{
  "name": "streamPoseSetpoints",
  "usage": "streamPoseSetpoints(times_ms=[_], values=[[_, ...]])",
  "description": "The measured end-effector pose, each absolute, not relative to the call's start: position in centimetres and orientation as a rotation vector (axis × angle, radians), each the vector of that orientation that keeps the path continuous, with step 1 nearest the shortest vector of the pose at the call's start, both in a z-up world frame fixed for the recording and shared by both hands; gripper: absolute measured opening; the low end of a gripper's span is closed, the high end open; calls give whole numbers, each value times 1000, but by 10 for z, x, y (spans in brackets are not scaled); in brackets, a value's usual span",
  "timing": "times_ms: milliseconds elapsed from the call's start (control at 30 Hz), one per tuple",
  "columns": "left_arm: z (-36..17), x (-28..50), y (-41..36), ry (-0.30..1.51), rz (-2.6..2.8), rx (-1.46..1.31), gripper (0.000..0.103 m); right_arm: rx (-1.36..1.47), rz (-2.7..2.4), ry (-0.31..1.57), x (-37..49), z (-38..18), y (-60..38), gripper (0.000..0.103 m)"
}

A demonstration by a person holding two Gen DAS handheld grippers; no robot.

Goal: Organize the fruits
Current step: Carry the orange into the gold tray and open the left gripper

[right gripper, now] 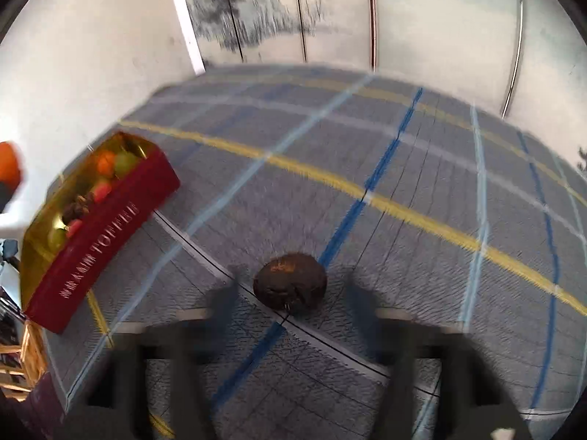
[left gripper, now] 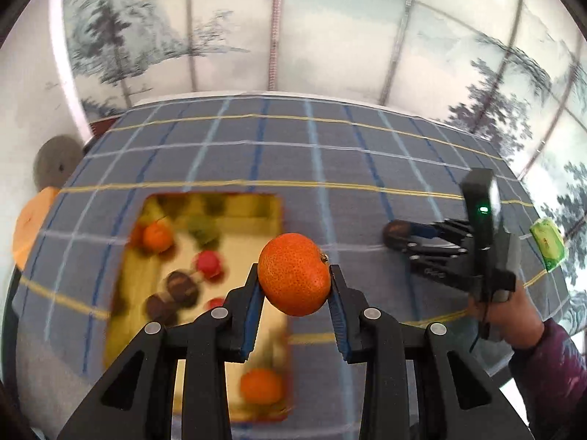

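Above the box (left gripper: 205,293) of fruit, we see the left gripper (left gripper: 295,275) clamped on an orange (left gripper: 293,273). Right of the box, the right gripper (right gripper: 293,293) brackets a dark brown fruit (right gripper: 290,280) on the cloth (right gripper: 403,183); blur hides whether its fingers touch.

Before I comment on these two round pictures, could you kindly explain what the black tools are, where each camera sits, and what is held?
A person holds a hand-held gripper in each hand; a fisheye camera on each looks along its fingers. The left camera shows the left hand-held gripper clamped on an orange mandarin above a red tin of mixed fruit. It also shows the right hand-held gripper reaching a dark brown fruit on the checked tablecloth. The right camera shows that fruit between its blurred fingers; whether they grip it is unclear.
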State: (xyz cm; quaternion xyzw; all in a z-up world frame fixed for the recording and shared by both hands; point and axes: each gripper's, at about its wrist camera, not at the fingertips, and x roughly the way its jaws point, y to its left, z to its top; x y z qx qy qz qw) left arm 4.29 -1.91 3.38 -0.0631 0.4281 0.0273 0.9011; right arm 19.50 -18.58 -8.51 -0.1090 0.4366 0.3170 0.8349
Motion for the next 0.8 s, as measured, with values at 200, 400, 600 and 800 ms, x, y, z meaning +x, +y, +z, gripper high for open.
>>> streamPoseSetpoints(times_ms=[200,400,600,800], values=[[31,0,34,882,171,-147,35,-166,664,871,155,-78,-198,36],[5,-22,61,923,198,-184,35,-107,583,841,123,-78,-223,36],[-19,-22,65,948,192,-179,35,-111,542,849,122,-82,-223,36],[-33,-16,72,960,190,-204,35,-76,520,868,128,-84,-229,36]])
